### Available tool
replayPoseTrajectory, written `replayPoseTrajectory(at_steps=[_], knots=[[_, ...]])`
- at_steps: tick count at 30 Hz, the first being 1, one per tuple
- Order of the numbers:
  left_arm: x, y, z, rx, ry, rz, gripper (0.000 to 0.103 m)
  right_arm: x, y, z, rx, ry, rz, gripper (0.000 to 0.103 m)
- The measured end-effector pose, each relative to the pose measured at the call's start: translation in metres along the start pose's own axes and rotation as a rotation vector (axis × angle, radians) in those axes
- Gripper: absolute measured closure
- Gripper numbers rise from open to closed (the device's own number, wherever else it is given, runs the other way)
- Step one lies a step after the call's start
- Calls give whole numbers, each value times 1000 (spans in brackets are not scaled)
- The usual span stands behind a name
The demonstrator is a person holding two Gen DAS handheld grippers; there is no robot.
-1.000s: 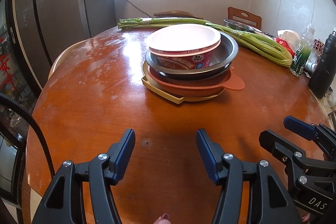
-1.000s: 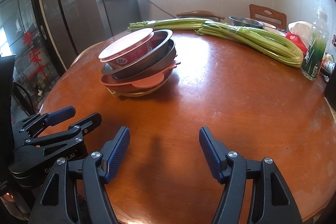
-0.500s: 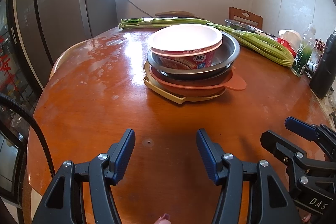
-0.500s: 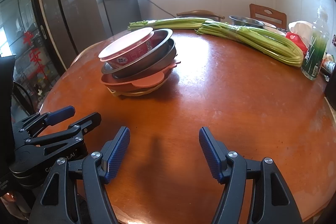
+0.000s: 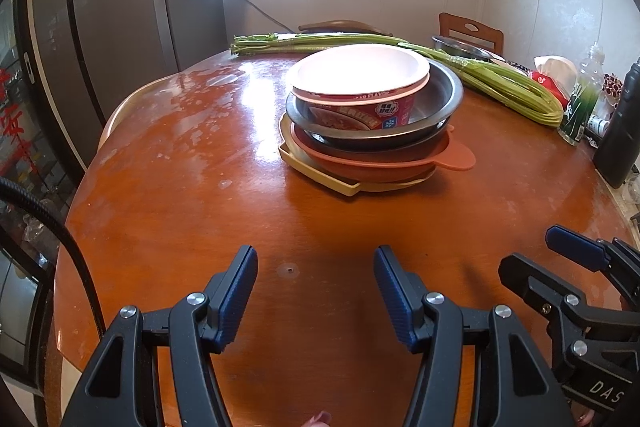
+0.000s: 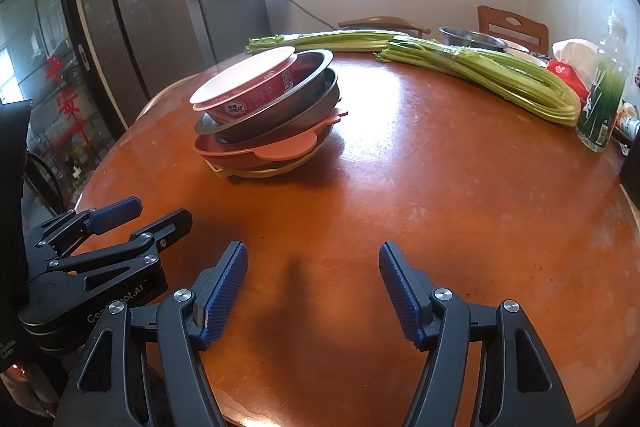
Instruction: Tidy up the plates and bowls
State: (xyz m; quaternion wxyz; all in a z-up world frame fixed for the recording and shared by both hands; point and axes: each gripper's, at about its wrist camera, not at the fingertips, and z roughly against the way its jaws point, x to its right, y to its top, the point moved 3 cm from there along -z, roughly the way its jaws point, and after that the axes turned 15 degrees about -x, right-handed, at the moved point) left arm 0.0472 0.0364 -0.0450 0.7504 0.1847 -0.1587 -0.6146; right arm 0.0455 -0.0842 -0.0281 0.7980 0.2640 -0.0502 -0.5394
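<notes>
almost nothing has shifted since the earlier frames: only the stack of dishes (image 5: 370, 123) sits slightly nearer in the left view. left gripper (image 5: 316, 291) hovers low and level over the table (image 5: 180, 187), jaws spread and empty, stack straight ahead (well apart). right gripper (image 6: 312, 291) hovers likewise, jaws spread, stack ahead to its left, celery (image 6: 480, 75) beyond.

Both grippers are the same build: left gripper (image 5: 316, 279) and right gripper (image 6: 312, 275) have black plastic clamp-style arms with triangular cutouts, silver screws (image 5: 195, 298) at the joints, and ribbed blue pads (image 6: 224, 291) on the fingers. White lettering is printed on the bodies, "DAS" showing on the right one. A black ribbed cable (image 5: 60, 239) runs along the left.
</notes>
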Motion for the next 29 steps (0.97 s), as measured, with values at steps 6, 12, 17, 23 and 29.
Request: replayPoseTrajectory(at_steps=[6, 12, 17, 23, 29], knots=[[-2, -1, -1, -4, 12, 2, 43, 1, -1, -1, -3, 6, -2, 33], [-3, 0, -2, -8, 17, 4, 43, 1, -1, -3, -10, 10, -4, 33], [-2, -1, -3, -13, 23, -4, 43, 1, -1, -2, -7, 9, -5, 33], [-1, -2, -4, -22, 26, 0, 43, 2, -2, -3, -8, 10, -1, 33], [-7, 6, -8, -57, 26, -15, 43, 8, -1, -2, -11, 15, 9, 33]])
